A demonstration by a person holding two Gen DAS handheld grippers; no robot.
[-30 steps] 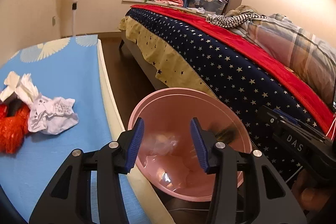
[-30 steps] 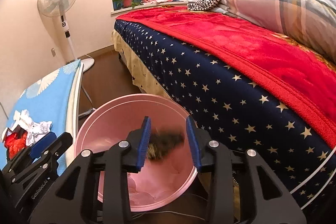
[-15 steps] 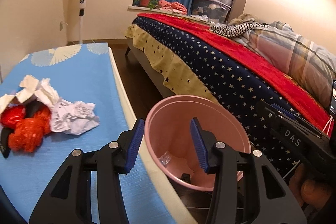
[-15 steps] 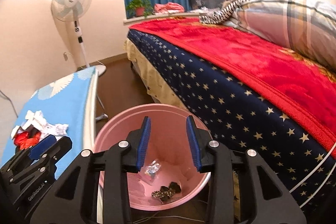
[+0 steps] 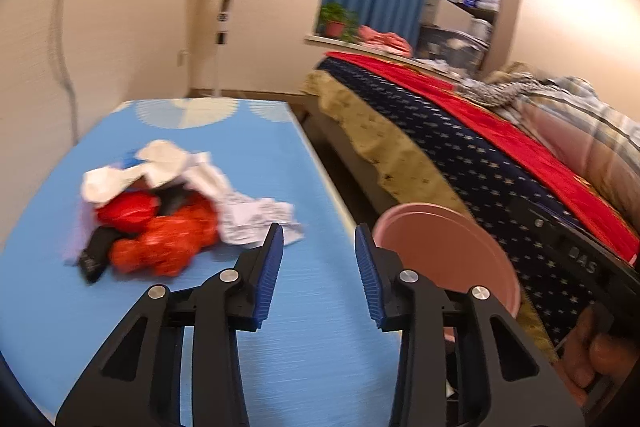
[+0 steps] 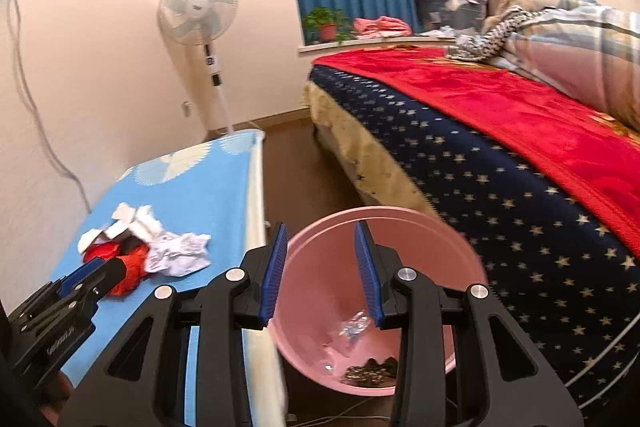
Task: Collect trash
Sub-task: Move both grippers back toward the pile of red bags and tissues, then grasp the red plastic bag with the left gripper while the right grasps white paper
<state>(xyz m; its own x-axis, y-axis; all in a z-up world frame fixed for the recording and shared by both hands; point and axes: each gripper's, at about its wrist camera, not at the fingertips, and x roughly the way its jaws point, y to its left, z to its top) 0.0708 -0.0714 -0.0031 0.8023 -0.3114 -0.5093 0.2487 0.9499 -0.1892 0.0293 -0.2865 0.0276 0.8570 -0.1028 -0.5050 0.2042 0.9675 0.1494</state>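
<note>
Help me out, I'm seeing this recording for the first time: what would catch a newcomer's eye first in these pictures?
Probably the trash pile of red, white and black scraps heaped on the blue table, just ahead of the empty left tongs. Next, the pink bin on the floor between table and bed, with a few scraps at its bottom, seen through the empty right tongs. Behind lies the bed's bright red blanket.

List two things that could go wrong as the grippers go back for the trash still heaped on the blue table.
1. The crumpled white paper lies tangled with the red plastic bags, so the empty left gripper, whose jaws have just been closing, may lift only part of the heap or drag it.
2. The round pink plastic bin stands below the blue table's edge; loose scraps could fall to the floor.
</note>
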